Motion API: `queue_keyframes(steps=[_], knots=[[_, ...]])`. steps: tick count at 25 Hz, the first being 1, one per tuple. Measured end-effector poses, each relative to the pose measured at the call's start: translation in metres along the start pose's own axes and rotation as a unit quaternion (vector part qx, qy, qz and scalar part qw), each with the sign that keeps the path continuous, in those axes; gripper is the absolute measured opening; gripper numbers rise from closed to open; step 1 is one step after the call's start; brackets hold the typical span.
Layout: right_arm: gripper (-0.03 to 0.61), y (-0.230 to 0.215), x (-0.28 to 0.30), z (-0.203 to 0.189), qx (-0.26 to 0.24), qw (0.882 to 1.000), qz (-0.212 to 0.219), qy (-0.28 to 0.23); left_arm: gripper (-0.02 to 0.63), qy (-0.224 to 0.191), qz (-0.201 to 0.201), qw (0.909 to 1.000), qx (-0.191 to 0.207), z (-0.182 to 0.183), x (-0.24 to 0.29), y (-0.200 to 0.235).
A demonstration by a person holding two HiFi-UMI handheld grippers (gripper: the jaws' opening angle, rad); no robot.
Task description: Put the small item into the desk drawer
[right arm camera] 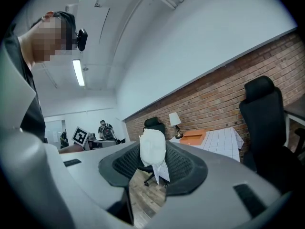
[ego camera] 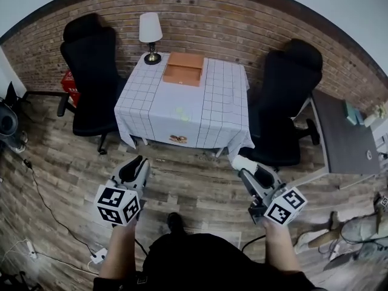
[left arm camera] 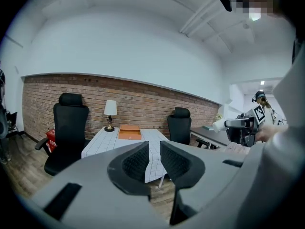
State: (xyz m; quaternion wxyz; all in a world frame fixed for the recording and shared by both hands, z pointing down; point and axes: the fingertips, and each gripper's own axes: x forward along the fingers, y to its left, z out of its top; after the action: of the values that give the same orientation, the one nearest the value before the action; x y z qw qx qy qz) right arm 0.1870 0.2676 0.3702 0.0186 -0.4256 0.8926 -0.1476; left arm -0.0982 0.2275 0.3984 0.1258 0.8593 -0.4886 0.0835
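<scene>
Well back from the square table under a white grid-lined cloth (ego camera: 213, 105), above wood-plank flooring, both hand-held grippers are carried at waist height and pointed toward the furniture. The small white, soft-looking wrapped item (right arm camera: 152, 148) is pinched between the ribbed black pads of the right gripper (ego camera: 250, 173), and its upper half stands clear above the jaws; it is gripped low, presumably so that the free end can be led into an opening first. The left gripper (left arm camera: 154, 159) is seen with its jaws only narrowly parted and nothing between them, which suggests it is kept free for pulling a drawer. The orange-brown wooden drawer box (ego camera: 183, 68) is set at the far edge of the table against the brick wall, just beside a small lamp with a white shade (ego camera: 150, 34); whether its drawer is open cannot be made out from this range. Two black office chairs (ego camera: 91, 59) are placed at either side of the table, and a grey desk (ego camera: 342, 141) is seen further right. The task is judged to be at its carrying stage: the item is secured, well apart from the box, and an approach to the table is called for next.
</scene>
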Motion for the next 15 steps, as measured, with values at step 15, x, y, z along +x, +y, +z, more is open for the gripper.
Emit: queue_keyframes(steps=[15], knots=[[0.155, 0.022, 0.106, 0.011, -0.02, 1.0, 0.011, 0.011, 0.078, 0.009, -0.015, 0.9998, 0.002, 0.01, 0.019, 0.088]])
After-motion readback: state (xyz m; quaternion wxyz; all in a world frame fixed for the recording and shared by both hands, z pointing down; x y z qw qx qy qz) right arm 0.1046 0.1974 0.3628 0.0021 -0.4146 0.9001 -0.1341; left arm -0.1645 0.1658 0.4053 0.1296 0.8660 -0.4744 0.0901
